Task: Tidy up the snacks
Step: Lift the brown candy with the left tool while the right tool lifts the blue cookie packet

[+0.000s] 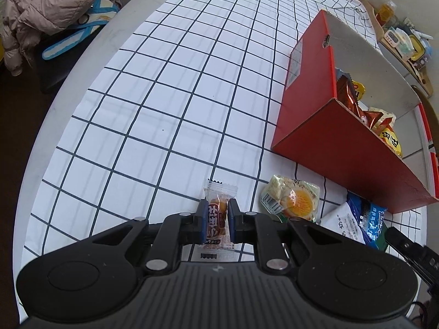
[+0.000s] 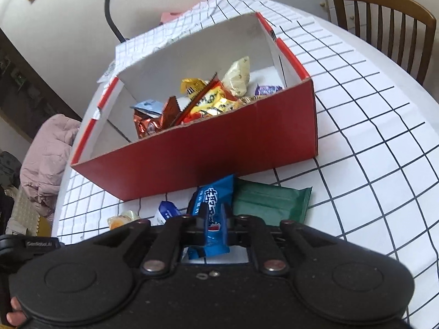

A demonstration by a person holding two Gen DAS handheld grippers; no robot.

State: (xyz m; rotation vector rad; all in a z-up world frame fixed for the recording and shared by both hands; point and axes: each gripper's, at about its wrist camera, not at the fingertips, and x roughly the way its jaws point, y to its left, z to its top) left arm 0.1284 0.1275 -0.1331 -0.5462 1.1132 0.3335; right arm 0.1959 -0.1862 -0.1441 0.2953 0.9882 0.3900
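My left gripper (image 1: 216,220) is clamped on a small clear-wrapped brown snack (image 1: 217,219), low in the centre of the left wrist view, with the wrapper's crimped end poking out past the fingertips. Just right of it a yellow packet (image 1: 290,200) lies on the checked cloth (image 1: 164,109), and further right a blue-and-white bag (image 1: 356,222) sits near the foot of the red box (image 1: 343,150), which fills the right side of that frame with packets showing over its rim.

My right gripper (image 2: 215,219) is pinched tight on a blue packet (image 2: 214,205), at lower centre of the right wrist view. A green pouch (image 2: 271,203) lies just right of it on the cloth, its far edge against the box (image 2: 219,153). The box stands open above, in the middle of the frame, holding a heap of orange, yellow and cream packets (image 2: 208,101).
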